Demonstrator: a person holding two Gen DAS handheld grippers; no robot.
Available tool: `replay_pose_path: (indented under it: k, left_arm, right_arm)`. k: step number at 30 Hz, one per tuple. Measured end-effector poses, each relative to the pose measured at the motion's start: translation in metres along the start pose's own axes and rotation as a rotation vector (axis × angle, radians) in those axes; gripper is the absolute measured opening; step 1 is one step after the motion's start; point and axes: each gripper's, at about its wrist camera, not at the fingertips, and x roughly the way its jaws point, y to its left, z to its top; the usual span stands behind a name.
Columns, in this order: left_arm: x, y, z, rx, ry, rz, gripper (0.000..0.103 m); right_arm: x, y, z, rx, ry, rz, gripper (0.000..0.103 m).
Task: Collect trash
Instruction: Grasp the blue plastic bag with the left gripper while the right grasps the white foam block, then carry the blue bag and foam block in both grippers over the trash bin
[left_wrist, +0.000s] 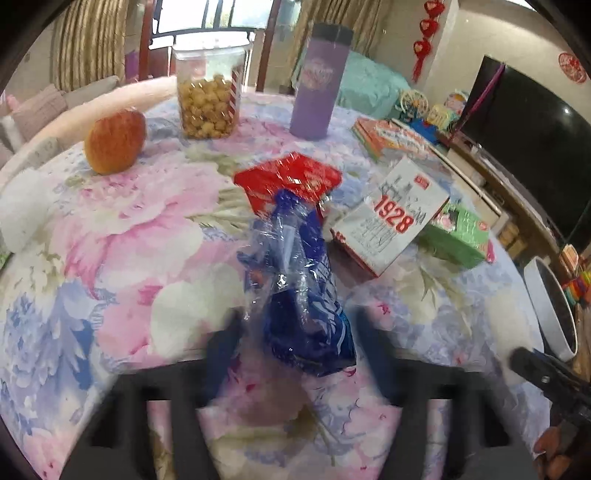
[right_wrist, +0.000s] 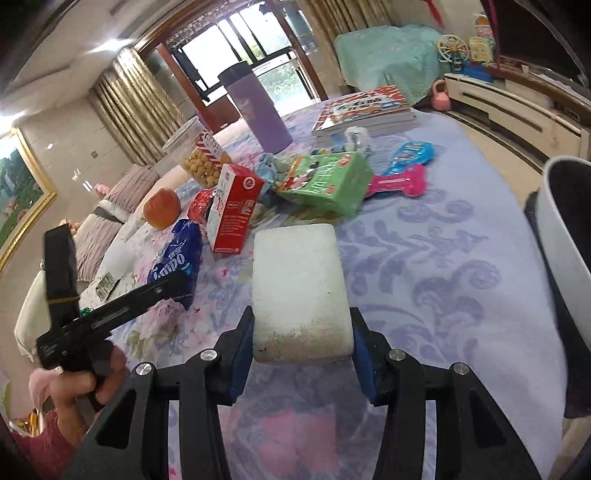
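right hand-held gripper (right_wrist: 301, 350): clenched on the white foam block (right_wrist: 297, 284), blue pads flat against both long sides at its near end; far end sticks out over the tabletop (right_wrist: 443, 258).
foam block handling: looks light and stiff but crumbly, edges scuffed; grip across the narrow width is right, gentle squeeze.
left hand-held gripper (left_wrist: 299, 339): blurred; blue plastic wrapper (left_wrist: 299, 280) sits between the fingers, can't tell if the pads press it yet.
wrapper handling: thin film, crinkly, slippery, near weightless; pinch a bunched fold, not a flat face.
wrapper location: mid-tabletop, just in front of the red packet (left_wrist: 291, 177).
bin (right_wrist: 565, 236): white, at the right table edge; likely drop point.
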Motion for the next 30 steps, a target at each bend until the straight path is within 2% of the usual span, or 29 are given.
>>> replay_pose_path:
  k: [4, 8, 17, 30]
  left_arm:
    - [-0.006, -0.01, -0.003, 0.039, -0.018, 0.008, 0.036]
    - [-0.018, -0.02, -0.015, 0.08, -0.019, -0.008, 0.033]
    - [-0.046, -0.057, -0.044, 0.18, 0.012, -0.1, 0.031]
    - [-0.059, -0.121, -0.051, 0.315, 0.018, -0.205, 0.031]
  right_arm:
    - [-0.015, -0.006, -0.004, 0.008, -0.025, -0.013, 0.048]
    - [-0.029, -0.012, -0.007, 0.018, -0.046, -0.022, 0.048]
    - [-0.057, -0.028, -0.014, 0.037, -0.086, -0.044, 0.048]
    - [-0.098, -0.059, -0.024, 0.077, -0.147, -0.098, 0.048]
